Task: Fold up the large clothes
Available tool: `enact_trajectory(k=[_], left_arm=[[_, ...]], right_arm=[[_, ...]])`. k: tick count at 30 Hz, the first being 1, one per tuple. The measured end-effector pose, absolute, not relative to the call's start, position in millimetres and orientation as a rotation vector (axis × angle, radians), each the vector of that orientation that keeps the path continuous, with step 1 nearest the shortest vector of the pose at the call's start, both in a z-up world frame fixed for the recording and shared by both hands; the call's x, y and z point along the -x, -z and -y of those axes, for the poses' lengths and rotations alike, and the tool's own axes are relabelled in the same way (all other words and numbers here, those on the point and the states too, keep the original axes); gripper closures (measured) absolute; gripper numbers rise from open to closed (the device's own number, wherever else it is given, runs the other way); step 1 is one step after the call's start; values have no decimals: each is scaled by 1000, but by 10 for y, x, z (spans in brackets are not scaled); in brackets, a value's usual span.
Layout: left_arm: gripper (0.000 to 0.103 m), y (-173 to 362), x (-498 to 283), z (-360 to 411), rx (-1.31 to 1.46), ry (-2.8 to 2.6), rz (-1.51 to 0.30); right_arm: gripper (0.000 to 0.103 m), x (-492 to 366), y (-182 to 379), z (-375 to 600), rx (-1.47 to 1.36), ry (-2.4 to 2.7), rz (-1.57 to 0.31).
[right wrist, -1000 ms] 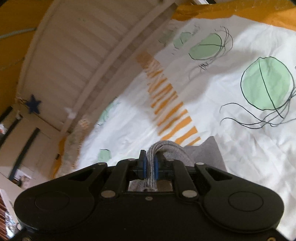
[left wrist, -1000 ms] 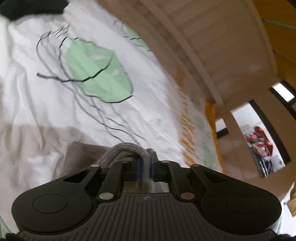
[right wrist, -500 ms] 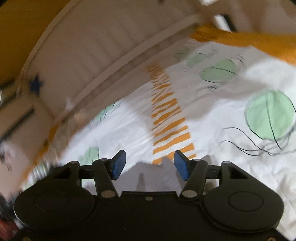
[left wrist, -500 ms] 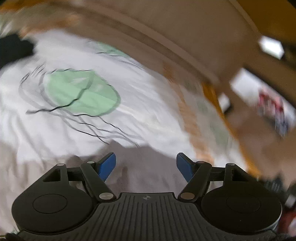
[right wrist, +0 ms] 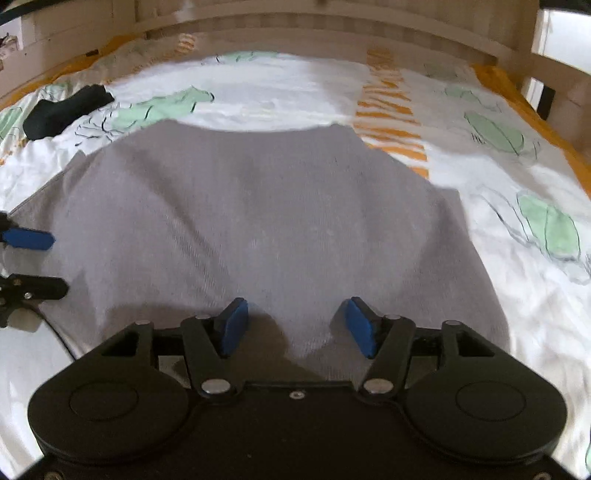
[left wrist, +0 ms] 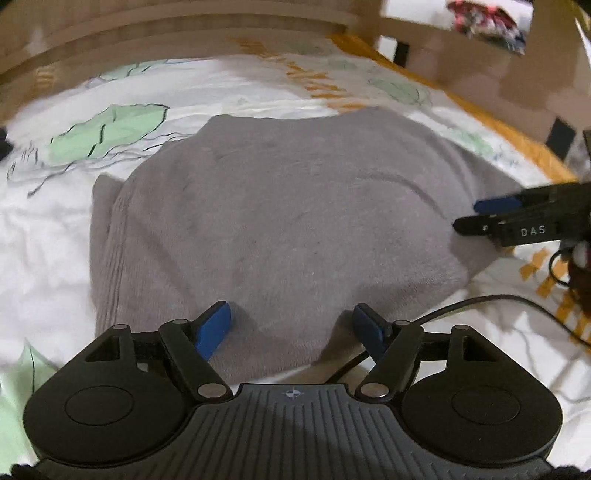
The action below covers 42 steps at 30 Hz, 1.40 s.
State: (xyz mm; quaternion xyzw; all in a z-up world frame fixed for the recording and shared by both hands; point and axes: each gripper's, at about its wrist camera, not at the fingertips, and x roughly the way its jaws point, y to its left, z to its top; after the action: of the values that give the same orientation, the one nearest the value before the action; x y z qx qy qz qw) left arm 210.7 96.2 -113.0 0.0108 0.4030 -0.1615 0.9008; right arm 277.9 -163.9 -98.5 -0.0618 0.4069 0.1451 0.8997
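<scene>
A grey knitted garment (left wrist: pixel 288 218) lies folded flat on the white patterned bedsheet (left wrist: pixel 51 236); it also fills the middle of the right wrist view (right wrist: pixel 266 221). My left gripper (left wrist: pixel 295 328) is open and empty, just above the garment's near edge. My right gripper (right wrist: pixel 295 326) is open and empty, also over the near edge. The right gripper shows at the right of the left wrist view (left wrist: pixel 517 218); the left gripper shows at the left edge of the right wrist view (right wrist: pixel 26 258).
A black piece of clothing (right wrist: pixel 66 109) lies on the sheet at the far left. A wooden bed frame (right wrist: pixel 295 26) runs along the far side. An orange blanket edge (left wrist: pixel 495 122) borders the right. A black cable (left wrist: pixel 480 306) trails over the sheet.
Both grippers were shut on the grey garment's edge a second ago. They opened, let it go, and pulled back, so the whole folded garment now lies in view.
</scene>
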Motion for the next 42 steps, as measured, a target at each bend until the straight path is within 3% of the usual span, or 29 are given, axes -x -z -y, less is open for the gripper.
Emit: enact_trajectory(k=[4,9,17,24,28,32,38,42], left_arm=[[31,1112,-2078,-1006,17,324,-831],[31,1140,-2078,-975,11,318,-821],[31,1144,-2104,-978,22,322,-820],[30,1133,-2076,-1002,44,331,-809],[27,1104,-2064,-1035,88,342,-814],[25,1008,-2100,-1092,179,341,-834],[8,734,-2217,-1064,291,350,-820],[8,582,-2430,-873,278,364,-814]], right_arm=[[40,-2813,897,1692,62,-277,-832],[40,-2608,583,1420,71,-369,-627],[41,-3054,1011,1002,140,-334,-741],[39,-2852,786,1112,121,-349,-707],[32,-2702,1007,1281,123,-327,-833],[32,-2691,949,1479,29,-368,-831],[27,-2777,637,1923,-193,-383,-697],[22,-3023,585,2224,-265,-379,-673]])
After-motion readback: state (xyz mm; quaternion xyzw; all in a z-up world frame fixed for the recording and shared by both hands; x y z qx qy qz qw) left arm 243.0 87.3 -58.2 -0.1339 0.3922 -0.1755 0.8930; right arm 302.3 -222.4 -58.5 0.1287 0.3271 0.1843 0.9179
